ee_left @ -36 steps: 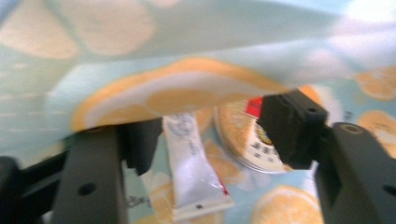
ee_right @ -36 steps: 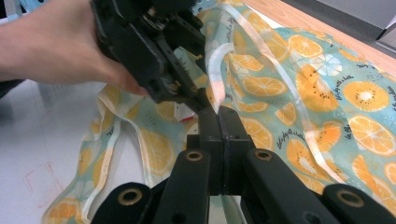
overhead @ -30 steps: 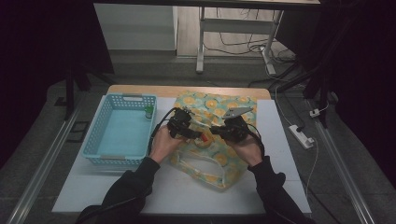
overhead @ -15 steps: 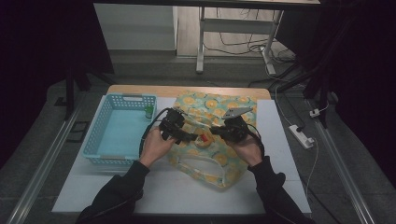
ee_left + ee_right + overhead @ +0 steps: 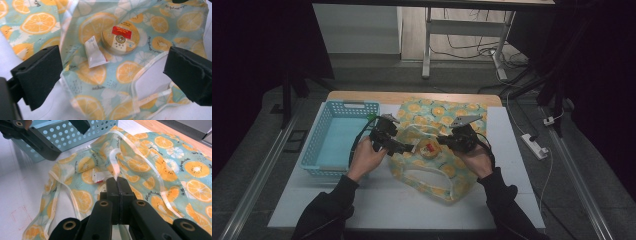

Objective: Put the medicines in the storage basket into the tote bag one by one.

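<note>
Lying flat on the white surface (image 5: pixel 377 200), a citrus-print bag (image 5: pixel 447 150) holds a round tin (image 5: pixel 121 37) and small tube (image 5: pixel 94 52). Right gripper (image 5: pixel 117 181) fingers clamp its edge; left gripper (image 5: pixel 112 75) fingers, just opening, stand apart above, beside the blue basket (image 5: pixel 319 150).

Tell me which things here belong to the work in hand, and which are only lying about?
In the work:
- fruit-print bag
- round tin
- small white tube
- left claw, open
- right claw, shut on the bag's edge

Lying about:
- blue basket
- power strip

1 fruit-print bag (image 5: pixel 439 145), 1 round tin (image 5: pixel 121 37), 1 tube (image 5: pixel 94 52), 1 basket (image 5: pixel 332 137).
</note>
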### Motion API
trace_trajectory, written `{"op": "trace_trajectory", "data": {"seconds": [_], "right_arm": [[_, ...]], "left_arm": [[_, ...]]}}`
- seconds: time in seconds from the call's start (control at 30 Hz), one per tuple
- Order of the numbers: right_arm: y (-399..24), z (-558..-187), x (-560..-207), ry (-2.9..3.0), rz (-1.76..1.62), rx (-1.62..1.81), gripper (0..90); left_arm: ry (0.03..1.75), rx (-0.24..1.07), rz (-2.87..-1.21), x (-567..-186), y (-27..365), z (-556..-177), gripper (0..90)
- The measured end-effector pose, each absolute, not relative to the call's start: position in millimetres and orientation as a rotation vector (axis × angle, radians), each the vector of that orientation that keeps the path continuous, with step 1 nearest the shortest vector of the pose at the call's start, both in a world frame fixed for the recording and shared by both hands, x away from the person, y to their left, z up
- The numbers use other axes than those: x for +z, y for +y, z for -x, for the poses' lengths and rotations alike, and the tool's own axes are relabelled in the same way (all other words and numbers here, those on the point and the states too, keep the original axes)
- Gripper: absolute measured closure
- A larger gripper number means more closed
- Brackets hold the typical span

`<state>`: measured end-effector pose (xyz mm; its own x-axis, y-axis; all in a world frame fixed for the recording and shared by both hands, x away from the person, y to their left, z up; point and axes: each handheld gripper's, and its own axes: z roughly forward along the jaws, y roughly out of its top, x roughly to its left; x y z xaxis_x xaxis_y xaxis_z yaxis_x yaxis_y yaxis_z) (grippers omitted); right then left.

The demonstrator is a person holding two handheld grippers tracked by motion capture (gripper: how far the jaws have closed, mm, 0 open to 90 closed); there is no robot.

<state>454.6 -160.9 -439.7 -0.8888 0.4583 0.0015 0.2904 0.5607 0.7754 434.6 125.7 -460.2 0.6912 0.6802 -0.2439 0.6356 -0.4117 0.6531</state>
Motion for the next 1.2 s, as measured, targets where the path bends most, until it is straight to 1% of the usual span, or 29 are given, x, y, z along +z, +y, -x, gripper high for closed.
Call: {"op": "trace_trajectory", "data": {"seconds": [0.17,0.37,0.67,0.77,0.9,1.03,1.2], "right_arm": [[-160.5,-454.5,-440.2,2.595,-0.631,1.231,90.0],[-160.1,-454.1,-440.2,2.595,-0.629,1.231,90.0],[-159.8,-454.0,-440.5,2.597,-0.627,1.227,90.0],[-159.8,-453.9,-440.4,2.597,-0.627,1.227,90.0],[-160.2,-454.2,-440.3,2.596,-0.628,1.228,90.0],[-160.8,-454.7,-440.4,2.596,-0.632,1.226,90.0],[-160.1,-455.0,-441.4,2.600,-0.630,1.223,90.0]], "left_arm": [[0.993,0.068,-2.125,-459.0,137.2,-431.0,0.7],[0.997,0.109,-2.105,-455.2,151.8,-426.4,0.0],[1.018,0.151,-2.034,-446.3,178.3,-422.0,0.0],[1.039,0.190,-2.037,-445.1,187.5,-422.6,0.0],[1.090,0.276,-2.052,-444.3,201.1,-424.9,0.0],[1.137,0.322,-2.032,-443.9,214.4,-428.2,0.0],[1.179,0.392,-2.048,-444.7,226.1,-437.3,0.0]]}}
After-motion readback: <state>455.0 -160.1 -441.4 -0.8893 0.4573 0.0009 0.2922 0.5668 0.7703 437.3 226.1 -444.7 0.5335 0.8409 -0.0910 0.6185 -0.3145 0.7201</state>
